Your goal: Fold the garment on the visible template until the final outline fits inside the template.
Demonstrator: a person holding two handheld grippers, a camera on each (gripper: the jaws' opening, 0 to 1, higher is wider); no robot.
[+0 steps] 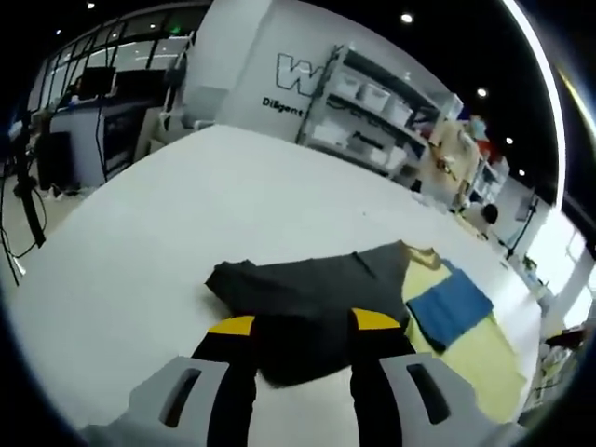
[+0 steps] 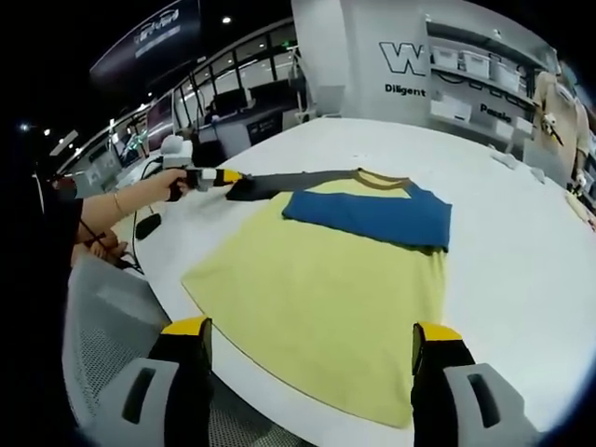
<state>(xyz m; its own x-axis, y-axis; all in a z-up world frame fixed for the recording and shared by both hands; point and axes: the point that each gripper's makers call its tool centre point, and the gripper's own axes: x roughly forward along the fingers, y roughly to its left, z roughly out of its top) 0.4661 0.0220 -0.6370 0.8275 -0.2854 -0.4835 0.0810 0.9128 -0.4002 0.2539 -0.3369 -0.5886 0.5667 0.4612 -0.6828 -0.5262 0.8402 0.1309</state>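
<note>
A yellow shirt (image 2: 326, 279) with dark grey sleeves and a brown collar lies flat on the white table (image 2: 521, 279). A blue rectangle (image 2: 372, 214) rests across its upper part. My left gripper (image 1: 304, 324) has its jaws drawn in around the end of the dark sleeve (image 1: 307, 298). From the right gripper view, that left gripper (image 2: 200, 179) pulls the sleeve (image 2: 279, 183) out straight to the left. My right gripper (image 2: 312, 345) is open, hovering above the shirt's hem near the table's front edge, holding nothing. The yellow body (image 1: 475, 358) and the blue rectangle (image 1: 452, 307) also lie to the right in the left gripper view.
A person's arm (image 2: 121, 200) holds the left gripper. A grey mesh chair (image 2: 102, 317) stands by the table's near edge. Shelves with white bins (image 1: 372, 112) and desks with monitors (image 2: 251, 107) line the room beyond. Bare tabletop (image 1: 186, 205) spreads around the shirt.
</note>
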